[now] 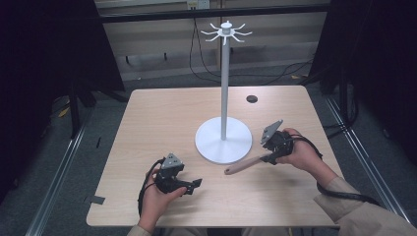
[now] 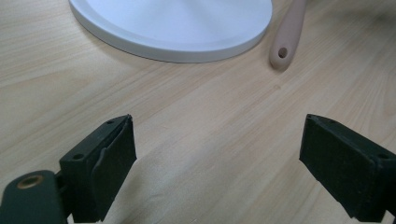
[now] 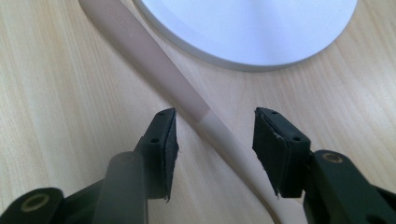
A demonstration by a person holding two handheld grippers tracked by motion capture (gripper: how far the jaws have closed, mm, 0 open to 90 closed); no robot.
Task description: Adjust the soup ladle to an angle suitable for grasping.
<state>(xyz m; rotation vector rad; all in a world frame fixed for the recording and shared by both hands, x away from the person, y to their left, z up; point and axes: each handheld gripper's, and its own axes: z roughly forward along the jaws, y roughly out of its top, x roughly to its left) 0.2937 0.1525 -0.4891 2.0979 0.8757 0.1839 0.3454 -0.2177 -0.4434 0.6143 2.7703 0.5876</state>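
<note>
A white stand, round base [image 1: 223, 142] and tall pole [image 1: 224, 83] topped with a ring of hooks [image 1: 226, 32], rises mid-table. A utensil with a beige handle [image 1: 243, 165] lies on the wood just right of the base. My right gripper [image 1: 269, 158] straddles that handle. In the right gripper view the handle [image 3: 154, 56] runs between the jaws of the gripper [image 3: 215, 140] with a gap on each side, so it is open. My left gripper [image 1: 194, 186] rests at the front left, open and empty [image 2: 217, 158], facing the base [image 2: 177, 23] and the handle's holed end [image 2: 286, 37].
A small black round thing [image 1: 252, 99] lies near the table's far edge. A dark tape strip [image 1: 96, 200] marks the front left corner. Cables trail on the floor behind the table. Bare wood spreads left of the stand.
</note>
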